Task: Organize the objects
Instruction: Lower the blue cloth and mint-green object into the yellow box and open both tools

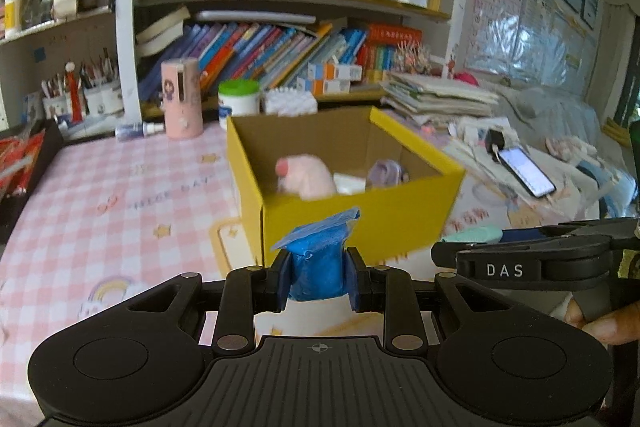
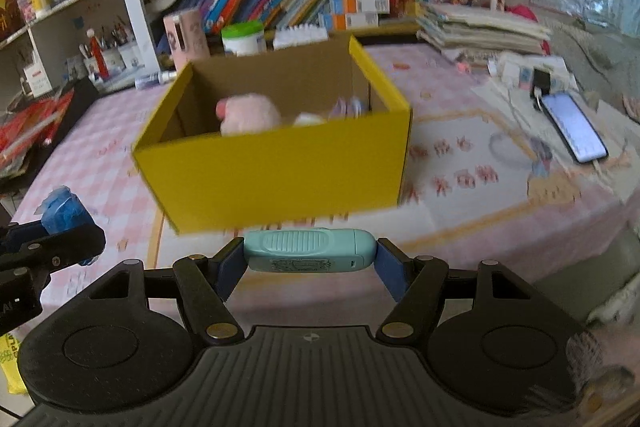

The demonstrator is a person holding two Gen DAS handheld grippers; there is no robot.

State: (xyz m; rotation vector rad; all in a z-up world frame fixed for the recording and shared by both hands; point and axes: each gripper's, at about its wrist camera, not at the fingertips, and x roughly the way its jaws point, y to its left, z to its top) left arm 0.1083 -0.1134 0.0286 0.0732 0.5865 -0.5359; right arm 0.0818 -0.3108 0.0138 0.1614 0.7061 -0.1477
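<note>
Since the yellow box (image 2: 276,163) collects the clutter, I carry both loads toward it: left gripper (image 1: 318,281) clenching a blue packet (image 1: 318,267), right gripper (image 2: 310,261) grasping a mint case (image 2: 308,255).

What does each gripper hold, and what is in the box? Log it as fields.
left gripper: shut on blue pouch
right gripper: shut on mint-green case, held sideways
yellow box: open, on pink checked tablecloth
in box: pink plush toy, white item, purplish item
phone: right of box, screen lit
</note>
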